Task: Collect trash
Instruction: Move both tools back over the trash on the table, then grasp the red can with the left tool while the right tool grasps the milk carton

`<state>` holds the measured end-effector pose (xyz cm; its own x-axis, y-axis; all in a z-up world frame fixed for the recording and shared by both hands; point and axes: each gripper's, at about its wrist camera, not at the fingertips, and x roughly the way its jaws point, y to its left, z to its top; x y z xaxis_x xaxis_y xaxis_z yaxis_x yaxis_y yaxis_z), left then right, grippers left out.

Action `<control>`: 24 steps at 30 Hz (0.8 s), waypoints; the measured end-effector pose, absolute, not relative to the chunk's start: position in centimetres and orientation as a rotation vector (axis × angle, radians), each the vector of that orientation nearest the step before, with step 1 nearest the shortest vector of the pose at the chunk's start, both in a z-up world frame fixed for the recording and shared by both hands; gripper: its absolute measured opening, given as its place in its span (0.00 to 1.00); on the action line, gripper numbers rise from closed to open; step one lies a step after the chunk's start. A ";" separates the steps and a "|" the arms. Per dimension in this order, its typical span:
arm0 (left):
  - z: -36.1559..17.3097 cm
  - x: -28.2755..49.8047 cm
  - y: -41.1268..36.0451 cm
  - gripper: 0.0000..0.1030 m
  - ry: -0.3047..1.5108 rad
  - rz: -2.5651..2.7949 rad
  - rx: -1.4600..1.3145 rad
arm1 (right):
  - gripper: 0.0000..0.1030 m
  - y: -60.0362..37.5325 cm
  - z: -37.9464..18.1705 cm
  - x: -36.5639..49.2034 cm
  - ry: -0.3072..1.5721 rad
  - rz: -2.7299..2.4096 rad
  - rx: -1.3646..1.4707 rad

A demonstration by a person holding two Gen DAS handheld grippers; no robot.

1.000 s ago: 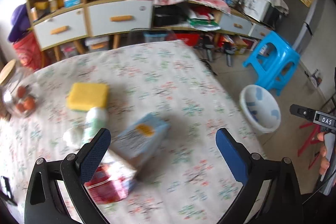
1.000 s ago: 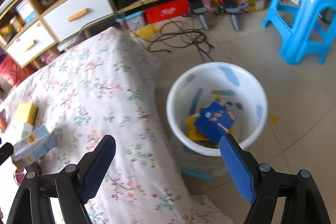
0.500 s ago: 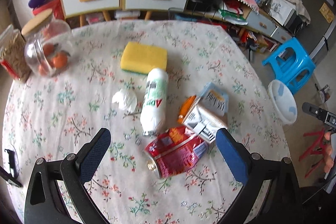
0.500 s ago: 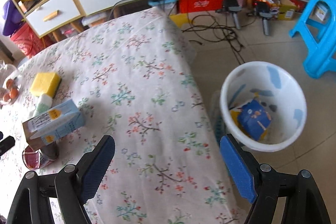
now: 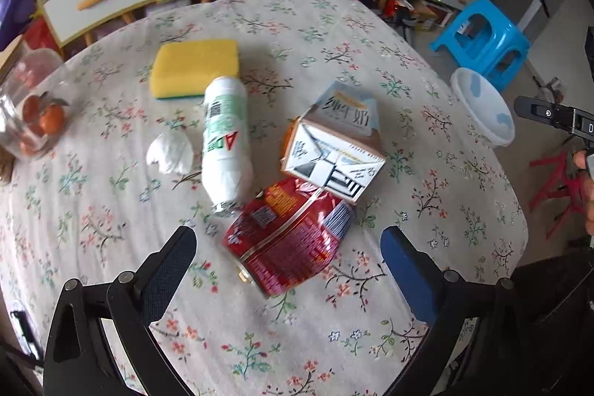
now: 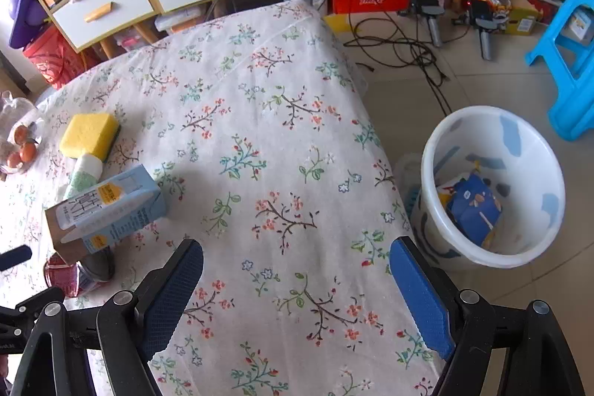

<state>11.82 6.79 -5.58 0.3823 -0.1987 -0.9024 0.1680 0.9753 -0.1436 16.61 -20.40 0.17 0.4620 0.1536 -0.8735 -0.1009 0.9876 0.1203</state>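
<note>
Left wrist view: the left hand-held gripper (image 5: pixel 287 260) is now hanging released, jaws wide, over the crushed red can (image 5: pixel 287 234), having come down closer to the litter on the tabletop (image 5: pixel 111 247). The milk carton (image 5: pixel 332 143) and white bottle (image 5: pixel 226 140) are lying beside it.

Right wrist view: the right hand-held gripper (image 6: pixel 295 284) is released and empty, having swung from the bin (image 6: pixel 493 188) toward the tabletop. Next pickup appears imminent.

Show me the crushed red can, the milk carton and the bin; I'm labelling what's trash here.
crushed red can (image 5: pixel 287 238), left wrist view, on its dented side.
milk carton (image 5: pixel 330 154), left wrist view, on its folded end face.
white bin (image 6: pixel 482 260), right wrist view, on its near rim.
</note>
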 end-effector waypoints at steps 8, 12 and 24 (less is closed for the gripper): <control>-8.4 13.5 4.5 0.93 1.231 -0.294 0.072 | 0.84 -21.1 -0.5 16.5 1.097 0.133 0.037; -9.9 14.2 4.5 0.82 1.275 -0.292 0.065 | 0.84 -21.7 -0.9 16.5 1.108 0.112 0.045; -9.5 12.7 6.8 0.71 1.293 -0.267 -0.108 | 0.84 -19.9 -1.1 16.8 1.127 0.141 0.064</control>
<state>12.71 6.75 -9.49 0.2483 -0.2558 -0.9343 0.1355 0.9642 -0.2280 16.76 -19.91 -1.09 0.4218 0.1450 -0.8950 -0.0808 0.9892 0.1222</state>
